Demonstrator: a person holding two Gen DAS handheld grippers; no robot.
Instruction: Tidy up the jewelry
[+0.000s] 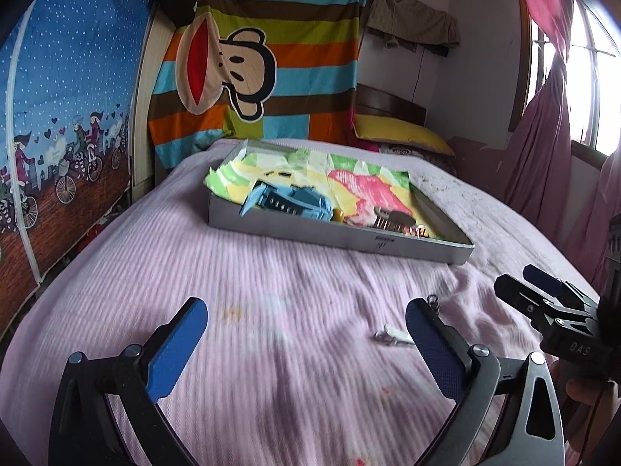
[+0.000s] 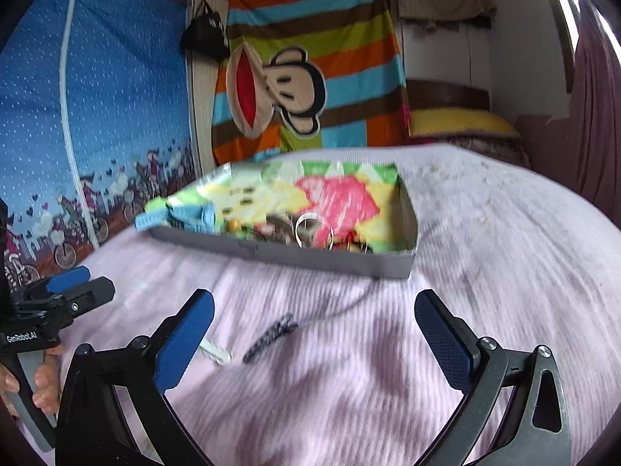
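Note:
A shallow grey box [image 1: 295, 228] lined with a colourful cloth lies on the pink bedspread. It holds a blue watch [image 1: 285, 202], a silver bangle [image 2: 310, 229] and several small blurred trinkets. My left gripper [image 1: 310, 330] is open above the bedspread, nothing between its fingers. A small silver piece [image 1: 392, 337] lies just inside its right finger [image 1: 431, 343], and a tiny dark clasp [image 1: 431, 301] sits at that fingertip. My right gripper [image 2: 316, 326] is open too. A dark beaded strand [image 2: 269, 338] lies between its fingers, with a pale silver piece [image 2: 215, 351] by its left finger [image 2: 186, 345].
The box [image 2: 271, 251] sits mid-bed, ahead of both grippers. A yellow pillow [image 1: 403, 136] lies at the headboard, a striped monkey blanket [image 1: 252, 58] hangs behind, pink curtains [image 1: 543, 147] on the right. The other gripper [image 1: 543, 299] shows at the right edge; a hand [image 2: 42, 384] holds the left one.

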